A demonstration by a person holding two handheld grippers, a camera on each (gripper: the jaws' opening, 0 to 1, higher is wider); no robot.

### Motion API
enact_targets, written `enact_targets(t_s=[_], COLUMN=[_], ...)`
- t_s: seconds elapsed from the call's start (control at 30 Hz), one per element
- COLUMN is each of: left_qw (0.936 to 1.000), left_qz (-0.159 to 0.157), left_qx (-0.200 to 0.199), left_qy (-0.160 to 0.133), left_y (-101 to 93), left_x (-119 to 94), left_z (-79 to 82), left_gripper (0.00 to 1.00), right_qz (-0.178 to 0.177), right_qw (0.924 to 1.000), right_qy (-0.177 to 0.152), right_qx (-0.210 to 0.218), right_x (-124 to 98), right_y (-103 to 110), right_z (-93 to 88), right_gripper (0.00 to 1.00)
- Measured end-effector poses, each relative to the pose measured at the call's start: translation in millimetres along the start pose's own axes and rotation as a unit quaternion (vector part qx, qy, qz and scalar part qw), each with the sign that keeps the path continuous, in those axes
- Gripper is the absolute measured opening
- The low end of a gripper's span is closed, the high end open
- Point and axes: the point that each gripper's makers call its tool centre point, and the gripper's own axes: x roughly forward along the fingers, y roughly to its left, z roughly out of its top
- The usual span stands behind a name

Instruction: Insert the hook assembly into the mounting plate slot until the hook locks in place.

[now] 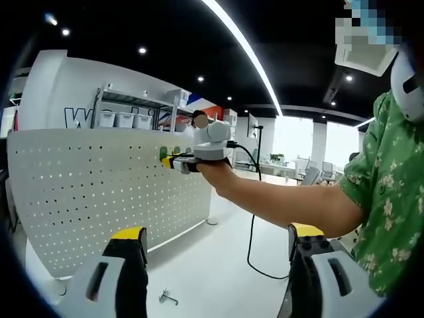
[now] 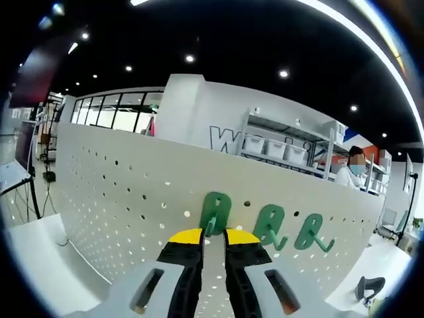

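A white perforated mounting plate [image 1: 99, 199] stands upright on a white table. Near its top edge, the right gripper [image 1: 177, 161] reaches in on a person's arm and meets the green hooks [image 1: 163, 152]. In the right gripper view, my right gripper [image 2: 214, 237] has its yellow-tipped jaws nearly together, shut on a green hook [image 2: 215, 212] that sits against the plate [image 2: 119, 192]. Two more green hooks [image 2: 270, 224] [image 2: 311, 232] hang on the plate to the right. My left gripper [image 1: 217, 235] is held back over the table, open, with nothing between its jaws.
A small metal hook [image 1: 167, 298] lies on the table below the plate. A black cable [image 1: 252, 245] hangs from the right gripper. A dark object [image 2: 369, 288] rests on the table at the right. Shelves with white bins [image 2: 275, 147] and a seated person stand behind the plate.
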Motion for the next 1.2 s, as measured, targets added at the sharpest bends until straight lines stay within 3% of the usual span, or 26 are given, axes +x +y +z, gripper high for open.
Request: enact_targets(t_s=[0.57,0.67,1.03,1.2], left_qw=[1.0,1.0,1.0,0.9999], left_qz=[-0.001,-0.001,0.0,-0.001], left_qx=[0.005,0.006,0.009,0.01], left_qy=[0.001,-0.001,-0.001,0.001], left_y=[-3.2,-4.2,-6.0,-8.1], left_x=[0,0,-1,0], left_z=[2.4,3.9,4.6,4.7], left_gripper=[0.9,0.9,0.9,0.9], right_qz=[0.03,0.045,0.089,0.122], right_qw=[0.9994,0.9985,0.9946,0.9889], right_qy=[-0.004,-0.01,-0.015,-0.027], right_qx=[0.016,0.03,0.051,0.081], right_x=[-6,-8,-21,-32], right_y=[8,12,21,28], right_z=[-2.7,-0.5,-0.5,4.2], right_gripper=[0.37,0.46,0.62,0.7])
